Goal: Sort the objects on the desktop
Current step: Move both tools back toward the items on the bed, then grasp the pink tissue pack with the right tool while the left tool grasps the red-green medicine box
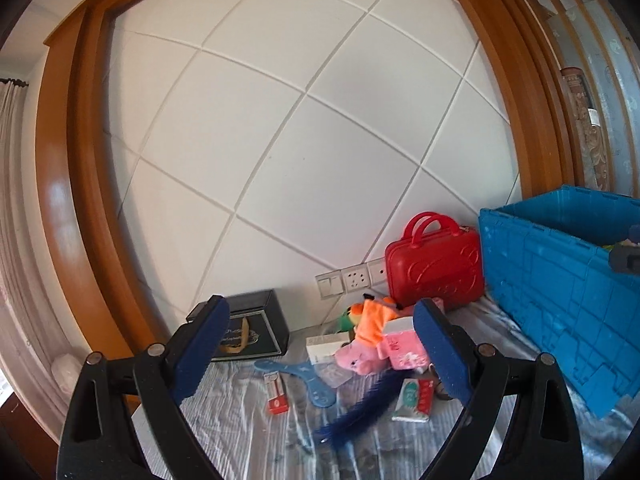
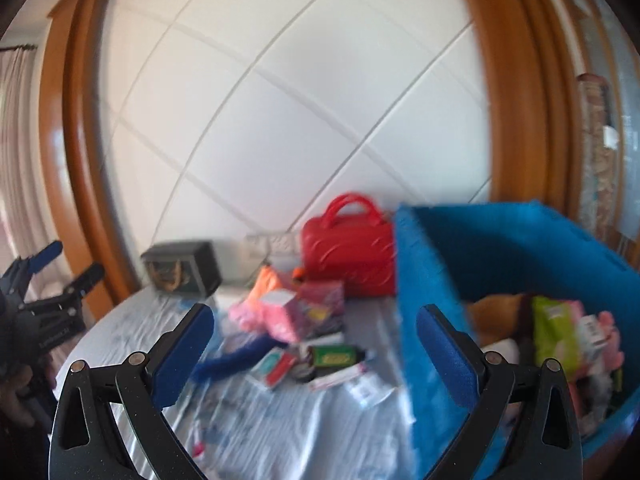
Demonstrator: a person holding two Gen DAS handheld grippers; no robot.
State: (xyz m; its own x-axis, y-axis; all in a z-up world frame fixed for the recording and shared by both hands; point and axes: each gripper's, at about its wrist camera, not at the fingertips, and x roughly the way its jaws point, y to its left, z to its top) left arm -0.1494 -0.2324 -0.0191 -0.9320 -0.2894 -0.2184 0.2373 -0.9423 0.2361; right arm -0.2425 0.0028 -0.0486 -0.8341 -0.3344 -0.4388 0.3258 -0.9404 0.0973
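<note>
A heap of small objects lies on the striped cloth: a pink plush toy [image 1: 362,356], an orange plush [image 1: 372,314], a pink box [image 1: 402,346], a white box [image 1: 326,346], a blue plastic hanger [image 1: 308,378], a dark blue feather [image 1: 360,412], a red packet [image 1: 277,394] and a green-red sachet [image 1: 414,400]. My left gripper [image 1: 320,360] is open and empty above the heap. My right gripper [image 2: 316,356] is open and empty, over the edge of the blue crate [image 2: 424,300], which holds plush toys and a green packet [image 2: 556,332]. The right view is blurred.
A red toy suitcase [image 1: 434,264] stands against the white tiled wall beside the blue crate [image 1: 560,300]. A dark box [image 1: 252,328] stands at the left by the wooden frame. Wall sockets [image 1: 352,280] sit behind the heap. The left gripper shows at far left in the right wrist view [image 2: 60,272].
</note>
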